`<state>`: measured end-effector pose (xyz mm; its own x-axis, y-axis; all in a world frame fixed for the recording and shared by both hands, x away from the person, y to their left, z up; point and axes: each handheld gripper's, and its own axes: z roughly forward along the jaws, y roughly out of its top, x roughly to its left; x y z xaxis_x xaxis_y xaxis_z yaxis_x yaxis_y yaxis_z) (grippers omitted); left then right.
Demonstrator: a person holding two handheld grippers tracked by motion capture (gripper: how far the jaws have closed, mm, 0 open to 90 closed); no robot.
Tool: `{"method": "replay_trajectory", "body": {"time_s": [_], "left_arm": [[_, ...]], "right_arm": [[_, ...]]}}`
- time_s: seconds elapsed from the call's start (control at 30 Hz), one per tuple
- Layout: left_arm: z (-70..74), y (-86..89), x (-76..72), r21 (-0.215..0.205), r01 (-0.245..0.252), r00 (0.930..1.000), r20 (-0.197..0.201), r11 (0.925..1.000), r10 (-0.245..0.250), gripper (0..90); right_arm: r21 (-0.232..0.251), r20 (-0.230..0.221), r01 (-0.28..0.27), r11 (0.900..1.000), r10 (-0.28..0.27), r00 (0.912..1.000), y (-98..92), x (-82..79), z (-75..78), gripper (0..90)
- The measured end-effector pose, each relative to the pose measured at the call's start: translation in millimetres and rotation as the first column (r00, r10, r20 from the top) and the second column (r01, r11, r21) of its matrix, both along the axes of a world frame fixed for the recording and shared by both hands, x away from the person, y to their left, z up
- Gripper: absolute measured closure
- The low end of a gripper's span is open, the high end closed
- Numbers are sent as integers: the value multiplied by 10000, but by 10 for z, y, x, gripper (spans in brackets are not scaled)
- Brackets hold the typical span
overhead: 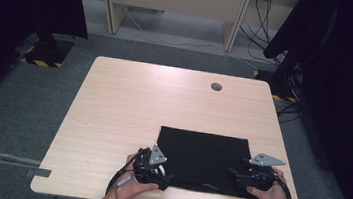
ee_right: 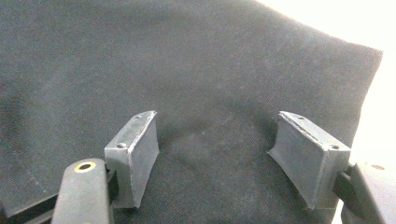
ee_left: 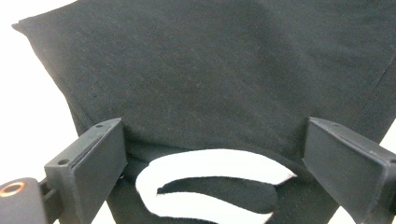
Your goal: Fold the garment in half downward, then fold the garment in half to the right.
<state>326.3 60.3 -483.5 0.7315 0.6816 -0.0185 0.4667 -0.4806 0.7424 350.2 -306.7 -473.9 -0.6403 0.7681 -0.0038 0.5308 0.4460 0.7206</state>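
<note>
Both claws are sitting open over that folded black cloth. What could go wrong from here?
The left gripper stands open around the white printed patch near the black cloth's edge; closing there might pinch several layers and spoil the fold. The right gripper is open over flat fabric, so it may slide without catching. The cloth lies near the table's front edge and could get dragged off.

1 black cloth (overhead: 203, 158), 1 table (overhead: 128, 109), 2 grippers, 1 per hand.

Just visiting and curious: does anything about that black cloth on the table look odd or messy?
Mostly neat: the folded black cloth lies flat and square on the light wooden table. One oddity: a white curved patch shows at its near edge, between the left gripper's open jaws.
</note>
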Motion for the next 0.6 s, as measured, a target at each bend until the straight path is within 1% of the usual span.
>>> {"method": "replay_trajectory", "body": {"time_s": [0.13, 0.23, 0.3, 0.37, 0.4, 0.47, 0.6], "left_arm": [[1, -17, -11, -52, 82, 10000, -3, 10000, -82, 56], [5, 6, -15, -252, 81, 10000, -48, 9996, -83, 58], [15, 41, -28, -489, 121, 9999, 30, 9987, -120, 66], [43, 98, -52, -865, 145, 9999, -39, 9961, -149, 66], [59, 131, -66, -990, 67, 10000, -5, 9951, -68, 65], [93, 211, -92, -1063, -122, 9999, 103, 9943, 133, 63], [102, 349, -145, -1283, -407, 9991, 12, 9909, 412, 52]], "right_arm": [[42, 24, 11, 10000, -11, 10000, -37, 5, -5, 313], [80, 28, 10, 10000, -10, 10000, -45, 4, -7, 313], [64, 57, -2, 10000, 2, 10000, -46, 3, -8, 312], [69, 49, -21, 10000, 20, 10000, -49, 4, -8, 313], [56, 63, -22, 10000, 21, 10000, -52, 6, -8, 313], [57, 65, 4, 10000, -5, 10000, -50, 4, -9, 312], [53, 84, 46, 10000, -47, 10000, -44, 2, -10, 310]]}}
